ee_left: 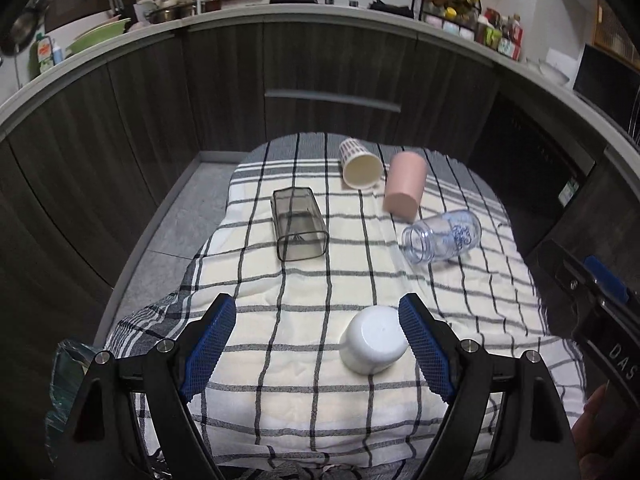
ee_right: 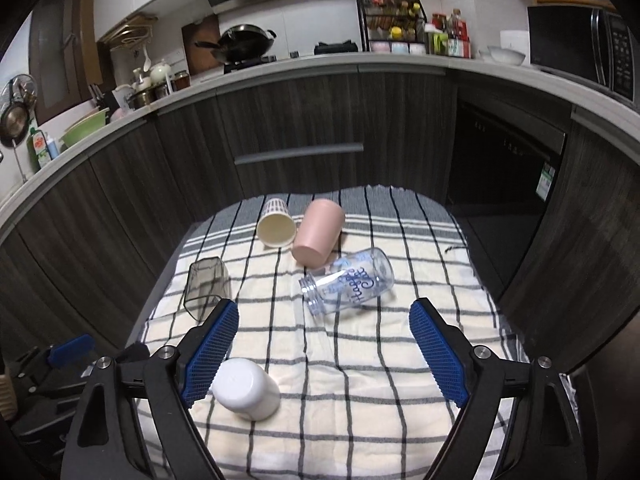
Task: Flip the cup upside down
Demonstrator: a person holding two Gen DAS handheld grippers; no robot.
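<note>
White cup (ee_left: 374,340) sits base-up on the checked cloth (ee_left: 304,292), near edge, just beside the left gripper's (ee_left: 316,340) right pad; looks already flipped. Both sets of tongs spread, pinching nothing; right gripper (ee_right: 324,348) likewise. If more cups need flipping, the clear jar (ee_right: 348,286) suits the right side: pinch mid-body, rotate, set rim down flat. White cup's rim hidden; can't confirm it seats flush

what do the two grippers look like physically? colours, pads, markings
Both match: the left gripper and right gripper have black angular plastic finger arms with silver screws at the joints. The fingers carry blue pads with a fine mesh texture. In the left wrist view the right gripper's black body shows white letters "DAS". No cables are visible.
</note>
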